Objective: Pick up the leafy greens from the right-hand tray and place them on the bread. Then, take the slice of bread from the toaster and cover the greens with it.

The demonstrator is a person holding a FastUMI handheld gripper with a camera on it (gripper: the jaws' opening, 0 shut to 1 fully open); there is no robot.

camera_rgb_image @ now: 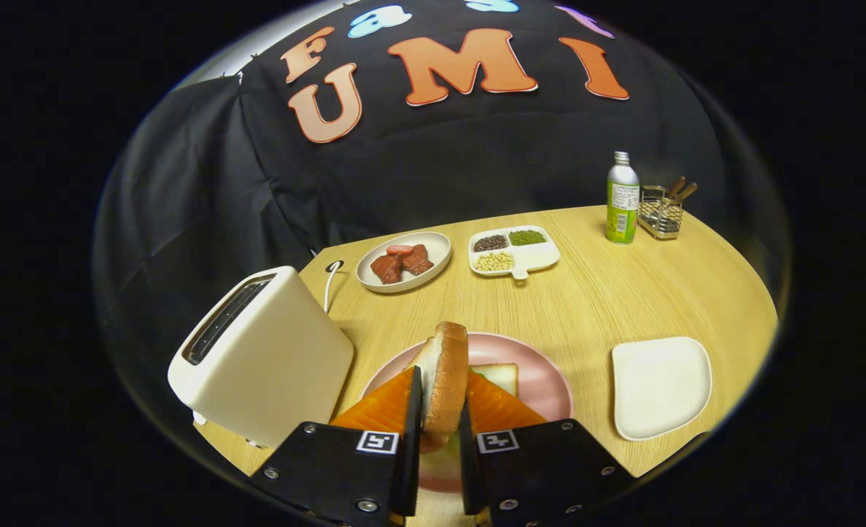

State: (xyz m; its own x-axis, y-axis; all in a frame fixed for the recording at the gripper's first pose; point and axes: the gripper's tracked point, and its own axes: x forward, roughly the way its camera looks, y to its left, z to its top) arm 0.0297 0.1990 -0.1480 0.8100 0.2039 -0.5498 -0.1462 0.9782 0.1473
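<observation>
Wooden table (586, 307), tongs (440, 410) gripping upright bread slice (447, 373) above pink plate (542, 380)

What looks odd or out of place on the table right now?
Nothing spilled or damaged. The only unusual sight is the bread slice standing on edge, clamped in the gripper above the pink plate, where another slice lies.
</observation>
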